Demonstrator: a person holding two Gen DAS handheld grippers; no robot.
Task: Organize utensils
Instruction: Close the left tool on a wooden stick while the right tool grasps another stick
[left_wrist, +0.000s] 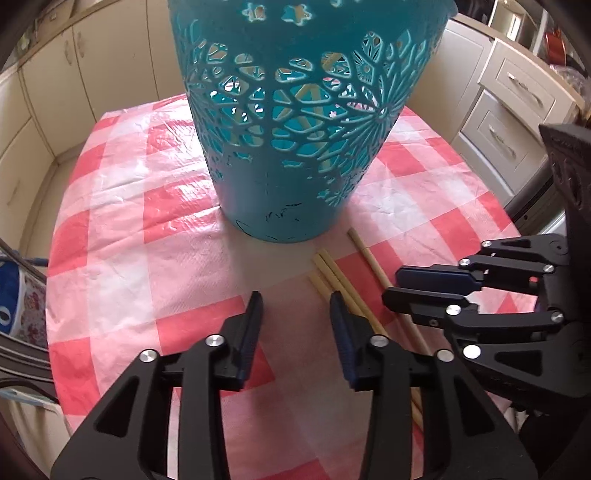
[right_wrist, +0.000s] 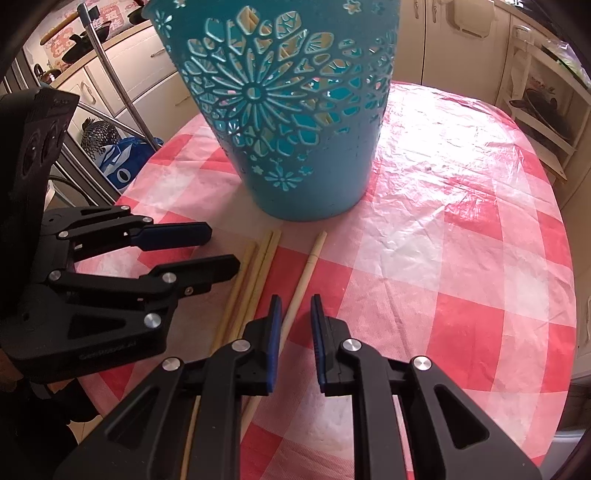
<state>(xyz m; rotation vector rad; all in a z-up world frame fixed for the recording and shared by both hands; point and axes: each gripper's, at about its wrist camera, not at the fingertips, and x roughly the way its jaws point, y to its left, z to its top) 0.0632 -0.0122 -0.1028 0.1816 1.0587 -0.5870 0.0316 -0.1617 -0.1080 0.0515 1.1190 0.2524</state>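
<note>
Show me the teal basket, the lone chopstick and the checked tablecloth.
teal basket (right_wrist: 314, 192): right wrist view, lower solid wall.
lone chopstick (right_wrist: 312, 258): right wrist view, upper shaft.
checked tablecloth (left_wrist: 122, 258): left wrist view, bare patch.

Each tool is built of matte black plastic links with triangular cut-outs, joined by round silver screws. The left tool (left_wrist: 295, 314) carries ribbed dark blue pads (left_wrist: 341, 332) on the inner faces of its fingers; the same blue pads (right_wrist: 275, 332) are seen on the right tool (right_wrist: 295, 317). Faint raised lettering is moulded into the left tool's black body.
</note>
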